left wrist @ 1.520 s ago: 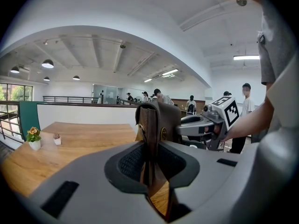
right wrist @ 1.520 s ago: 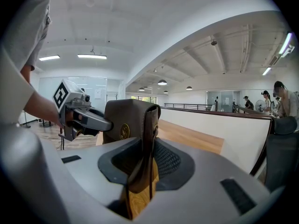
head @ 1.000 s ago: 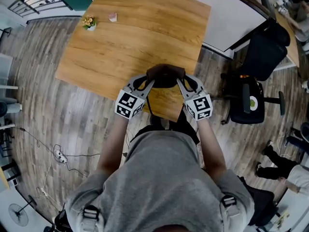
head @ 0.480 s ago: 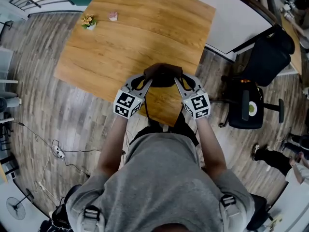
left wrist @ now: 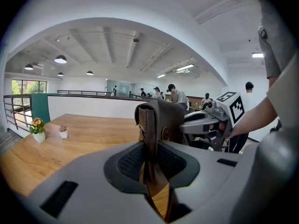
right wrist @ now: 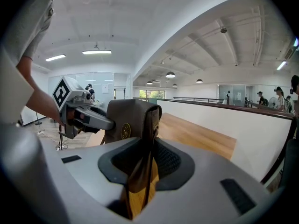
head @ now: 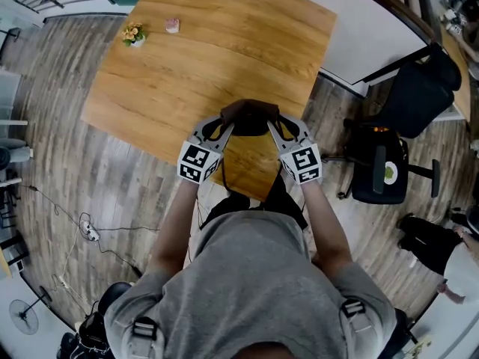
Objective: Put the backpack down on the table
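Over the near edge of the wooden table [head: 224,51], the brown leather backpack [head: 251,117] is held up between the two grippers, straight ahead of the person's chest. The left gripper [head: 223,128] has its jaws pinched on the bag's left side, where a band of leather runs down between the dark ribbed pads [left wrist: 132,158]. The right gripper [head: 275,128] is clamped the same way on the opposite side, with a loose strap [right wrist: 140,181] hanging through its jaws. Both point slightly downward and toward each other. Whether the bag's base touches the wood cannot be told. Far across the tabletop stand a small flower pot [head: 134,34] and a pink object [head: 173,26], well apart from the bag.
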`<state>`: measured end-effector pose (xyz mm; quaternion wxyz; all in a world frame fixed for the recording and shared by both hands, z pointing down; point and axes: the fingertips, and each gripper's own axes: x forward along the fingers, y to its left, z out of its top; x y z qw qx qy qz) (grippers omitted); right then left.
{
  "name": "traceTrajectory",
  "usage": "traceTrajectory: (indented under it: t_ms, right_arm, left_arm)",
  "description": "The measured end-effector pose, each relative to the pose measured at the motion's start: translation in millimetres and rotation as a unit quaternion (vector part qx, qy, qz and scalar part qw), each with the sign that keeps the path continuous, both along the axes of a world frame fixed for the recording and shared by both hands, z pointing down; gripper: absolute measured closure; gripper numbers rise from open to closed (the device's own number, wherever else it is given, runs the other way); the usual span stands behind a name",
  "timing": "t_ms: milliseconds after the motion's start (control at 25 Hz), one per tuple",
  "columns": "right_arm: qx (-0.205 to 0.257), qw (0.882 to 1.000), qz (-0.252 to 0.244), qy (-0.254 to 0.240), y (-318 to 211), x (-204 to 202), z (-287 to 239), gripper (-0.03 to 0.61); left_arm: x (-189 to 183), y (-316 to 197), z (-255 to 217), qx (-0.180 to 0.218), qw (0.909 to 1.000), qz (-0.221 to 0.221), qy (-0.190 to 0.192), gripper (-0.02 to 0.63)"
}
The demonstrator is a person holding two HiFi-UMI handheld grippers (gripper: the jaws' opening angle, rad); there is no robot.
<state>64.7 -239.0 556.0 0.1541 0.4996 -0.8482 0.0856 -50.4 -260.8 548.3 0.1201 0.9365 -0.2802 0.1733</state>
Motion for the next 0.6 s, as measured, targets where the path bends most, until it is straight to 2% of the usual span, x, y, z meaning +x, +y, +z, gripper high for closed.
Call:
traceTrajectory:
  t_ms: [360,480,600]
  right_arm:
    - [-0.023,0.999,-0.027,0.015,-14.9,-3.1,32.3,0.483]
    - [-0.02,0.999,-0.041,0.028,-19.7,-8.1,37.9,0.483]
    - [-0.019,0.997,-0.056,0.049,-21.7,-10.6,47.8,0.483]
  left_arm:
    - [-1.9,-9.5,31.5,0.007,0.9988,-0.012,-0.047,0.529]
    - [-6.2,-12.2,43.8,0.02,0.9973,-0.015,-0.069,0.526]
    - [-8.8,-12.7,53.3,0.015,0.9967,-0.021,-0.077,0.525]
